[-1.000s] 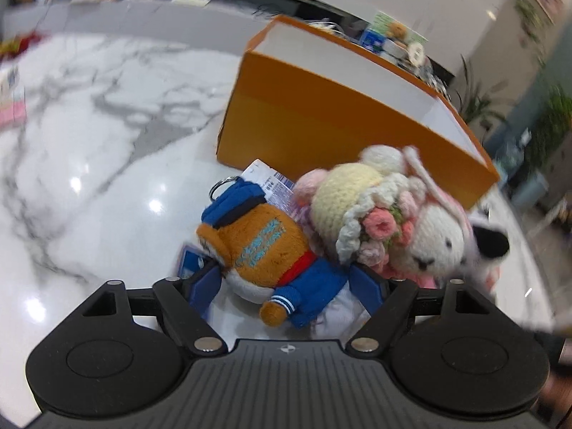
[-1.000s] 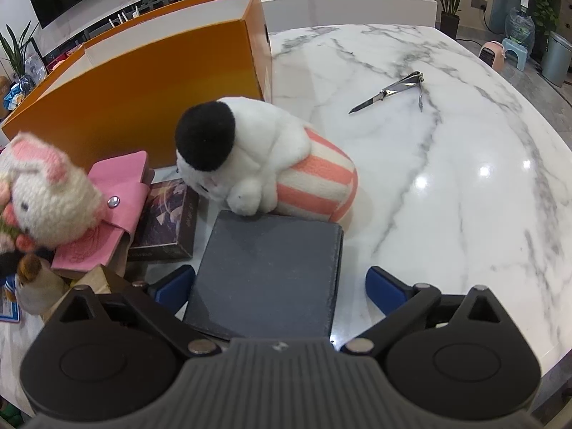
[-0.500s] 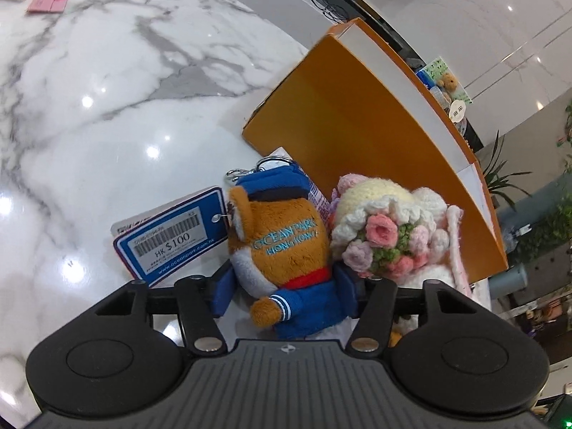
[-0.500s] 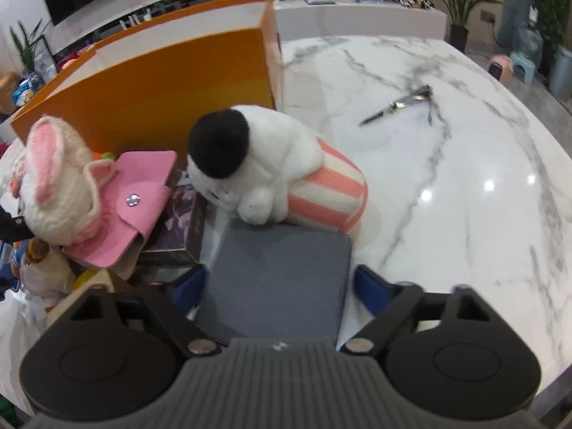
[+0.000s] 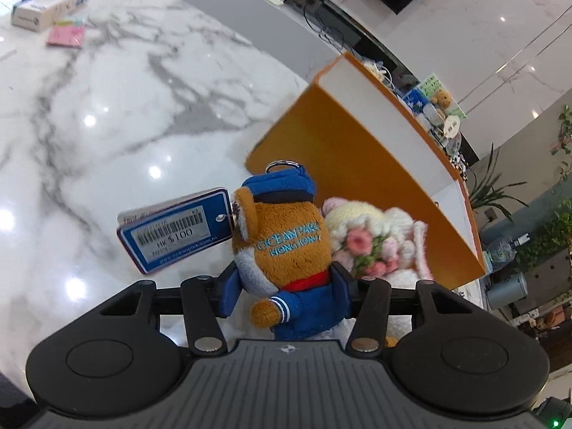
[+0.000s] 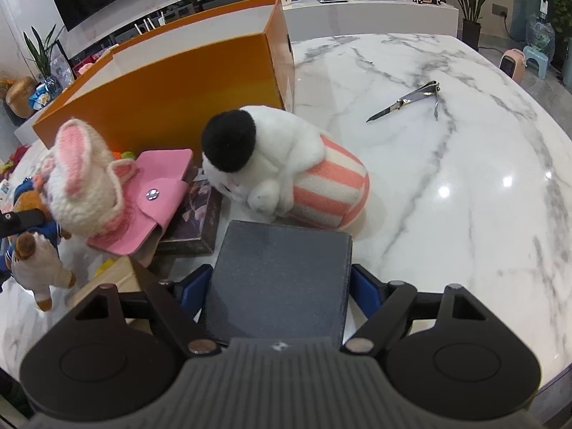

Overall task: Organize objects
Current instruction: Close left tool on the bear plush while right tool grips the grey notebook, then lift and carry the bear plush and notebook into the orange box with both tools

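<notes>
My left gripper (image 5: 286,286) is closing, its blue pads pressing both sides of a brown bear plush (image 5: 286,246) in a blue sailor suit and cap. A blue price tag (image 5: 175,234) hangs from the bear's ear. Right behind it sits a crocheted bunny (image 5: 371,239) with pink flowers, in front of the tall orange box (image 5: 357,164). My right gripper (image 6: 279,286) is also closing, with its pads against the sides of a flat dark grey box (image 6: 282,275) on the marble table (image 6: 447,214). A white plush (image 6: 286,164) with a black ear and striped body lies just beyond it.
A pink wallet (image 6: 153,196) rests on a dark printed box (image 6: 200,221), with a cardboard box (image 6: 114,279) and a small white plush (image 6: 39,268) to the left. Metal scissors (image 6: 407,102) lie far right. A white carton (image 5: 46,3) and pink notes (image 5: 66,34) sit far left.
The left jaws closed onto the bear and the gripper rolled, turning the bear upright; its price tag swung out to the left. The right jaws narrowed onto the grey box.
</notes>
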The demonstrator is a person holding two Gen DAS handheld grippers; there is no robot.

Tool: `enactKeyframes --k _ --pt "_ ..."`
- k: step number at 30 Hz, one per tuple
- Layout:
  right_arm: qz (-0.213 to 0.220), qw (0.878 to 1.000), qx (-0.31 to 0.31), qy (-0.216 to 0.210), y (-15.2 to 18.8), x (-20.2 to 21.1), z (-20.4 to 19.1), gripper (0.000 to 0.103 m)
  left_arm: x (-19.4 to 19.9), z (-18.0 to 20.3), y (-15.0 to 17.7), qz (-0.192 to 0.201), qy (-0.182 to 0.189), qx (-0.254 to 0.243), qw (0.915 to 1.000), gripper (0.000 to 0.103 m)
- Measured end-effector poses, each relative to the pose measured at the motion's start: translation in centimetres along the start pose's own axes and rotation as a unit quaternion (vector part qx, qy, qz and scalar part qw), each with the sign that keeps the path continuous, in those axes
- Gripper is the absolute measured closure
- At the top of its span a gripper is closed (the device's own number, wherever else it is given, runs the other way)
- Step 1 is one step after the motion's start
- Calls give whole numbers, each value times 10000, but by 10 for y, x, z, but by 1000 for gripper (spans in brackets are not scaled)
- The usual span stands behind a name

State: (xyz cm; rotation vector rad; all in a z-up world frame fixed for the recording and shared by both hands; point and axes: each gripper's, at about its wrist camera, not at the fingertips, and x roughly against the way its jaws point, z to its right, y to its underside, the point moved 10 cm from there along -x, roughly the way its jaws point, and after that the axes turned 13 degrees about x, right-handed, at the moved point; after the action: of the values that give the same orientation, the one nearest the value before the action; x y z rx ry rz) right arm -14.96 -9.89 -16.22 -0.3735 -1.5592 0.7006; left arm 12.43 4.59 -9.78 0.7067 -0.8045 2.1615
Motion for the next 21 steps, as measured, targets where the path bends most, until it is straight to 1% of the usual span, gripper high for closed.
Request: enactKeyframes --k 3,7,10,18,21 --pt "55 10000 2 16 2 9 1 21 13 1 -6 227 -85 -141 9996 44" --pt "238 9997 7 -15 -1 28 0 21 30 5 -15 485 -164 -379 9980 44" --pt "398 9992 9 -42 -8 42 -2 21 40 12 -18 580 -140 -571 9966 44" --pt "921 9952 138 -301 -41 90 -16 21 67 42 -19 853 -132 -1114 9900 44" --pt "1083 9928 322 -404 -60 107 -23 21 78 59 -23 950 1 -1243 9877 44"
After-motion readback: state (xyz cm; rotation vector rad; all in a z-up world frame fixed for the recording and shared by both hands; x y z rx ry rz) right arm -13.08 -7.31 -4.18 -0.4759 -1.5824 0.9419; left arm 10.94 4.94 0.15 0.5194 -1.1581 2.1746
